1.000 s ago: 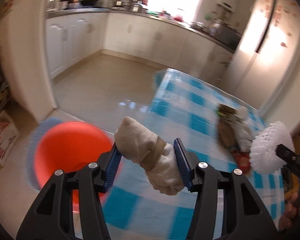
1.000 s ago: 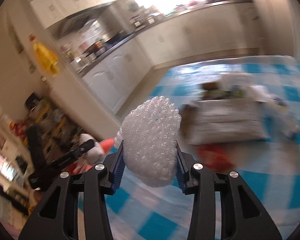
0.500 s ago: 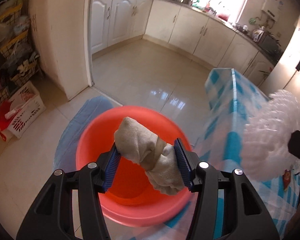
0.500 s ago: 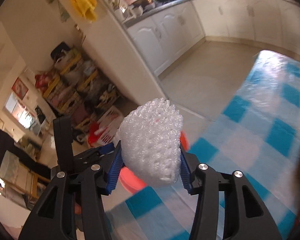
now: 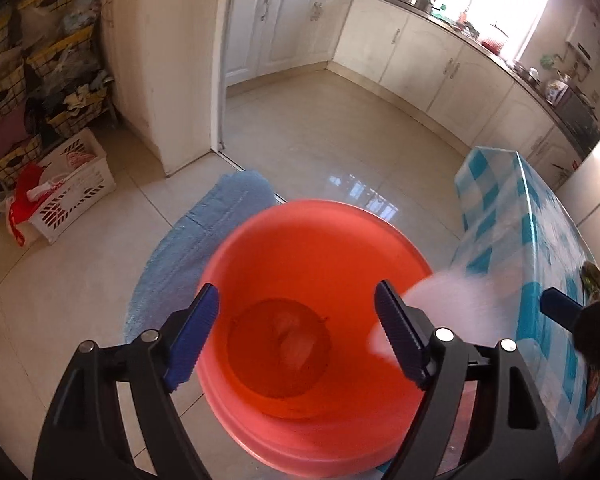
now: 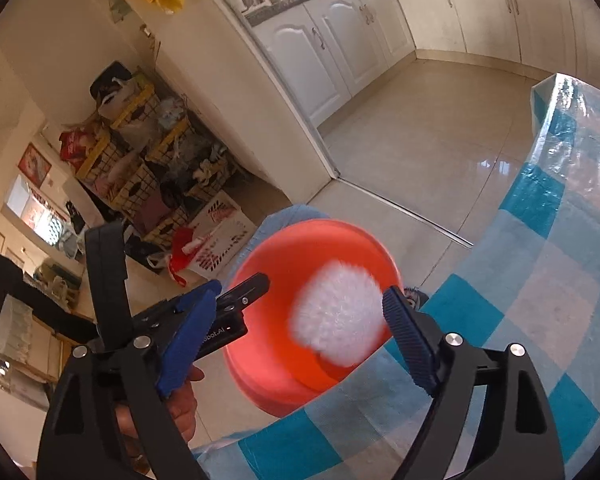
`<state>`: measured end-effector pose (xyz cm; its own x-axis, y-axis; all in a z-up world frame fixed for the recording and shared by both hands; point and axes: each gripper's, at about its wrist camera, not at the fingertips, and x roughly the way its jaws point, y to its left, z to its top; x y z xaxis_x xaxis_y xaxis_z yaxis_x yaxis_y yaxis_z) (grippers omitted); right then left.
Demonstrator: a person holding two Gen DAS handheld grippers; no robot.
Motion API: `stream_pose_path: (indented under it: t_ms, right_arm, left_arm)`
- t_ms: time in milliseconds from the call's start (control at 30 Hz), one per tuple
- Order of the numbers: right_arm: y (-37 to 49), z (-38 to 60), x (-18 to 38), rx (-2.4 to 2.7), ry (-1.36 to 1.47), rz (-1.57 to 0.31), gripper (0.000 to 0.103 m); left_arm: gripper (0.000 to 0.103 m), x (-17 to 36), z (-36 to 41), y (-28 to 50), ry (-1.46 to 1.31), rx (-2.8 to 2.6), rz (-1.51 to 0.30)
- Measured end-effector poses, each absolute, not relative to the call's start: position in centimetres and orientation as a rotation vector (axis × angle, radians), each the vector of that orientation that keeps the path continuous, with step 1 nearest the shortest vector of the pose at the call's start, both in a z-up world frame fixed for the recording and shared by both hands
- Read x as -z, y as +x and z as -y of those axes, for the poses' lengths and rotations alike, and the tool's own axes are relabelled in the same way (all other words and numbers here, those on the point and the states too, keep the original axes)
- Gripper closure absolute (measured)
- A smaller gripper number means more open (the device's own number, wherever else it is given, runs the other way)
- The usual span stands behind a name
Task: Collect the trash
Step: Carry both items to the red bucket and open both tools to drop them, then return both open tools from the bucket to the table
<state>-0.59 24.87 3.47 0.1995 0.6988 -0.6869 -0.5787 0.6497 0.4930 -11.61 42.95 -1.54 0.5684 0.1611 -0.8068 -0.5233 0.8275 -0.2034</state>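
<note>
My left gripper (image 5: 296, 292) hangs over the orange bucket (image 5: 316, 240), its jaws opening with nothing between them. A crumpled beige paper wad (image 5: 296, 340) lies blurred on the bucket's bottom. My right gripper (image 6: 302, 292) is just right of it, above the bucket (image 6: 284, 264), jaws opening wide. The white foam net (image 6: 340, 316) is blurred between them, loose and close to the right pad. In the left wrist view the net (image 5: 456, 304) streaks past the bucket's right rim, with a finger (image 5: 560, 306) of my right gripper beyond. A hand (image 6: 180, 400) holds the left gripper.
The table with the blue-and-white checked cloth (image 6: 560, 248) stands right beside the bucket. A blue mat (image 5: 204, 240) lies under the bucket on the tiled floor. A white basket (image 5: 72, 192) and cluttered wire shelves (image 5: 32, 92) stand to the left, and kitchen cabinets (image 5: 420, 52) lie beyond.
Both grippers swung from the table to above the bucket and opened. The paper wad left the left jaws and lies in the bucket. The foam net has come free of the right pads.
</note>
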Motion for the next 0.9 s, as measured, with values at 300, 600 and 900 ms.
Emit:
stream_pose_path:
  t_ms: [300, 600, 900]
  right_arm:
    - [-1.9, -18.7, -7.1, -0.775, 0.253, -0.911, 0.014]
    - [-7.2, -10.9, -8.6, -0.579, 0.252, -0.755, 0.014]
    - [-11.8, -3.5, -9.0, -0.397, 0.261, -0.695, 0.014]
  left_arm:
    - [0.02, -1.2, -42.5, -14.1, -0.475, -0.406, -0.718]
    - [0.02, -6.2, -37.3, -16.2, -0.397, -0.307, -0.527]
    - [0.01, -10.0, -28.9, -16.9, -0.206, -0.116, -0.521]
